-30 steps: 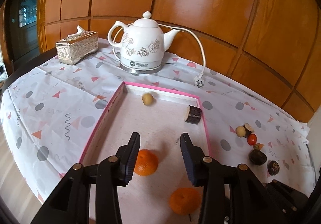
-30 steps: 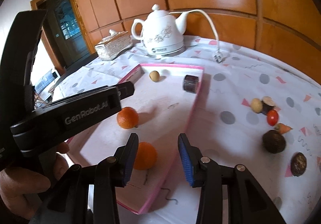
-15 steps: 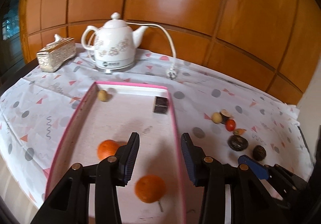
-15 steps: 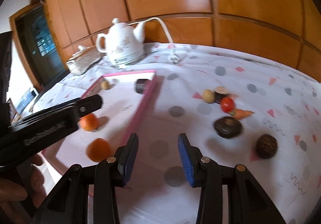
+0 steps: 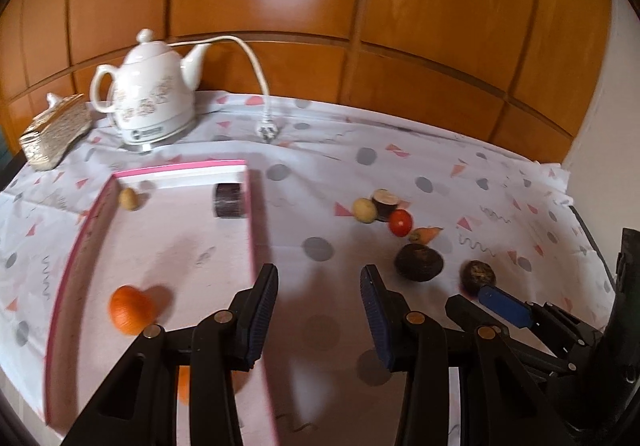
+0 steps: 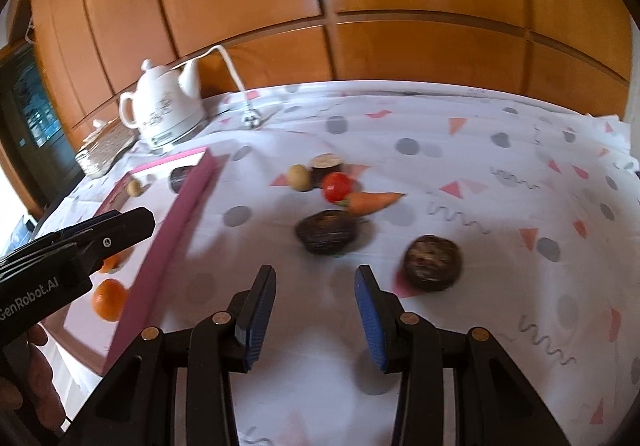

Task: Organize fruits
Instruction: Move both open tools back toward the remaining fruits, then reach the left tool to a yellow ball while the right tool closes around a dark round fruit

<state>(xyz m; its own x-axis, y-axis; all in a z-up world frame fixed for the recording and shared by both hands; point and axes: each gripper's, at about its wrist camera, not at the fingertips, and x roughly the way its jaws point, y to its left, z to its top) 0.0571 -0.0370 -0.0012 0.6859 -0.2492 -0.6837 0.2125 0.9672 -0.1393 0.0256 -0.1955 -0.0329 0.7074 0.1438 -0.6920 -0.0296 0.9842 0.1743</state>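
Landmark: pink-rimmed tray (image 5: 256, 230).

Writing — "GenRobot.AI" on the left gripper (image 6: 132, 224) body; the white kettle (image 5: 154, 94) bears a small logo, unreadable.

Inside the tray: one orange (image 5: 130, 310), a second orange (image 6: 108, 299) half hidden behind gripper arms, a small potato (image 5: 128, 198), a dark cylinder (image 5: 228, 200).

Right of the tray: tomato (image 6: 337, 187), carrot (image 6: 372, 201), two dark round fruits (image 6: 328, 232) — blurred.

Right gripper (image 6: 316, 302): jaws part open, empty. Left gripper likewise.

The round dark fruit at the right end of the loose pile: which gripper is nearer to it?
Right. The right gripper has the round dark fruit just beyond its right finger; the left gripper is farther left, beside the pink tray.
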